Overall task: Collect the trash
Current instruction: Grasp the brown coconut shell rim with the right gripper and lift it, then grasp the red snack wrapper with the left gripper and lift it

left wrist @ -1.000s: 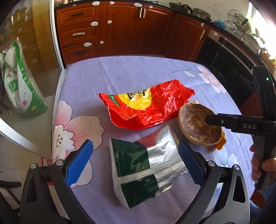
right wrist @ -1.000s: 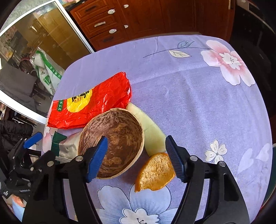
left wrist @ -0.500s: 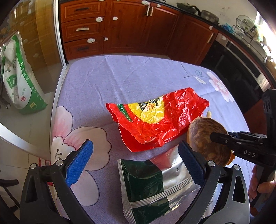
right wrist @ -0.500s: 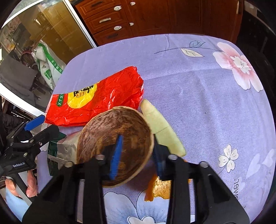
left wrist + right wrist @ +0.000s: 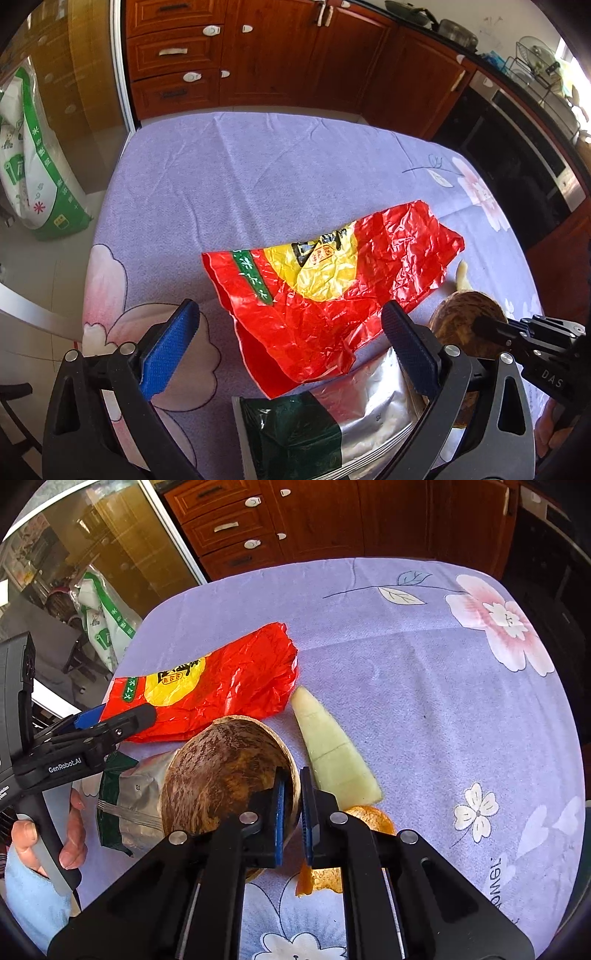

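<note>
Between the right gripper's [image 5: 292,812] pads the coconut shell's [image 5: 221,775] rim is pinched, seen only right-side; the left gripper [image 5: 288,354] is held wide.

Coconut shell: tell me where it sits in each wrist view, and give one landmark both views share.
Left wrist: the coconut shell shows at the lower right edge, partly hidden behind the right gripper.
Right wrist: the shell fills the lower centre, its rim pinched in the right gripper.
Shared landmark: the red wrapper, lying just beyond the shell in both.
</note>
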{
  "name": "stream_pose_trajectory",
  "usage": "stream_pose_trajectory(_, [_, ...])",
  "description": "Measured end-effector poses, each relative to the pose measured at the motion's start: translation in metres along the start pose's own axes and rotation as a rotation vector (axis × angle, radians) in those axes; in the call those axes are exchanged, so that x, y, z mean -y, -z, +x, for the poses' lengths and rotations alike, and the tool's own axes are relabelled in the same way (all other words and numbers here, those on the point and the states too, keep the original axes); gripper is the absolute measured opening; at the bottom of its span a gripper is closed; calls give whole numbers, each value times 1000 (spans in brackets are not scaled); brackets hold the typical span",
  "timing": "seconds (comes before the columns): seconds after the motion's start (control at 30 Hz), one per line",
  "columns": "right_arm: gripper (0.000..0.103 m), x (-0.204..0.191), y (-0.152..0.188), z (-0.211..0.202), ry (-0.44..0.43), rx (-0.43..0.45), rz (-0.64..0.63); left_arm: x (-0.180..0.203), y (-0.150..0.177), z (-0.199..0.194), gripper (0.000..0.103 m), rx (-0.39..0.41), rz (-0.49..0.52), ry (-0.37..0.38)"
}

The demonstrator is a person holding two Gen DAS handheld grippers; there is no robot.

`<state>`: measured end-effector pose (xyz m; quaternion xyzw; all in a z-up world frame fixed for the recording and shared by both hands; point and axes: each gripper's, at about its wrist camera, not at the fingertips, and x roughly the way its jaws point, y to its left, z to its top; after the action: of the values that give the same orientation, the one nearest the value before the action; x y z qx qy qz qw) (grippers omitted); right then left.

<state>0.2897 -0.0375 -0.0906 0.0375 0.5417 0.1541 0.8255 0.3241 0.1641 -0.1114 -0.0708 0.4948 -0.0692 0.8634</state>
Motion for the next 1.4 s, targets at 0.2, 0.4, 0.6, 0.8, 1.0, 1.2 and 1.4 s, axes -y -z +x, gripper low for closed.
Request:
stream_pose_trajectory(0.2, [8,3,1,-2,-11,-1,9,7,2,1,42,-1,5,-8])
stream_pose_trajectory(0.4, [7,7,4,-13,-26,13,30,32,8,-17,4,51,71,-58])
stream_pose_trajectory(0.6, [7,6,6,-36,-38,56,30,54,13,-50,4,128,106,-92])
stream_pose_trajectory(0.8, [7,5,9,-70,-24,116,22,67,17,-86,3,185,117,-106])
stream_pose_trajectory(1.0, [7,19,22,-108,-8,172,52,76,25,-120,3,230,117,-116])
stream_pose_trajectory(1.2, [7,36,41,-147,9,231,85,89,34,-164,3,296,116,-97])
stream_pose_trajectory(1.4, [7,78,67,-192,35,306,157,142,45,-190,3,330,215,-74])
